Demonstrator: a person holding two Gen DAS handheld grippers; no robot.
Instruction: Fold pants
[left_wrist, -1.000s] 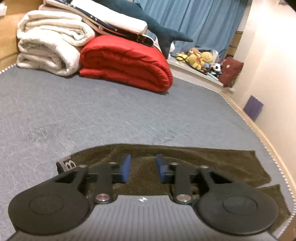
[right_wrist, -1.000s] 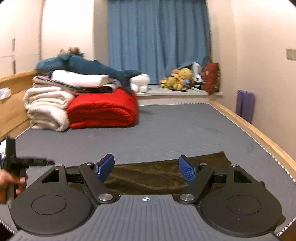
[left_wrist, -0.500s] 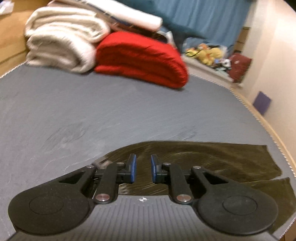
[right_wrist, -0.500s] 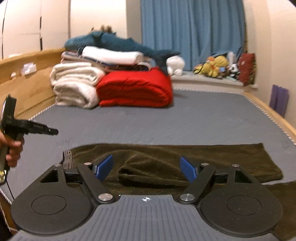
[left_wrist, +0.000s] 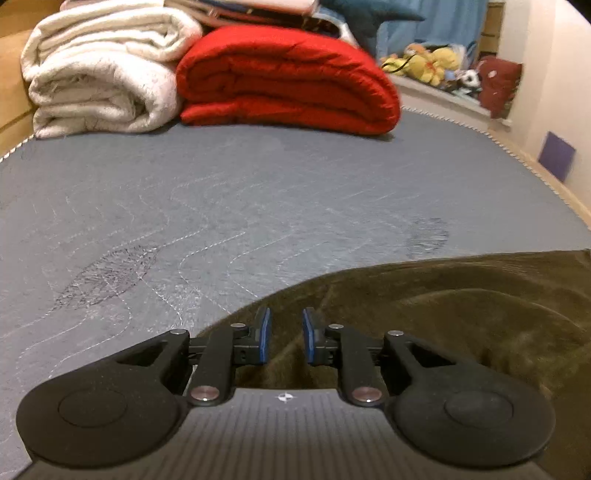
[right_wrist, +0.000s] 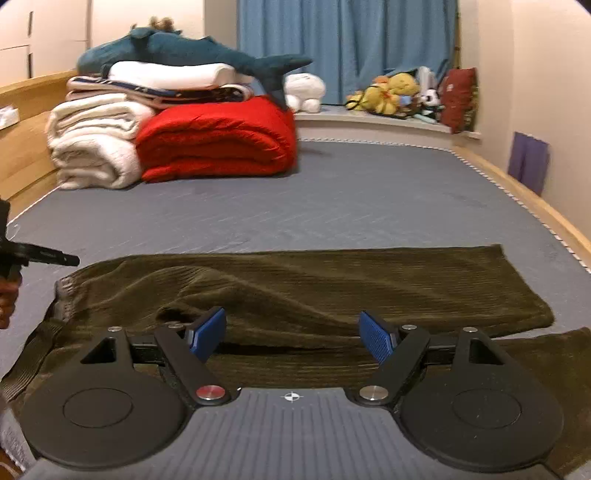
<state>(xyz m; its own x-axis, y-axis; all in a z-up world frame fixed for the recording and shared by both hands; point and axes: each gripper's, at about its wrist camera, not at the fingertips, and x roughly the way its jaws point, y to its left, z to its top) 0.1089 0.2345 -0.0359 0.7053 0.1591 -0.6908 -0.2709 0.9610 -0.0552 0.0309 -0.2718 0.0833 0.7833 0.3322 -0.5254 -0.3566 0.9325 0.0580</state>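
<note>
Right wrist view: olive pants (right_wrist: 332, 288) lie flat across the grey bed (right_wrist: 332, 206); right tongs (right_wrist: 291, 332) spread wide above them. Left tongs (left_wrist: 284, 336) narrowly parted, gripping nothing, over the pants' edge.

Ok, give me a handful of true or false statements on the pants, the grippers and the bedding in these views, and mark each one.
1. The olive pants lie on the grey mattress. True.
2. The right gripper is clamped shut on the pants. False: its jaws stand wide apart, gripping nothing.
3. The left gripper has a narrow gap between its pads. True.
4. The red duvet is spread flat over the pants. False: it sits folded at the far end, beside the white blanket.
5. A plush shark tops the bedding pile. True.
</note>
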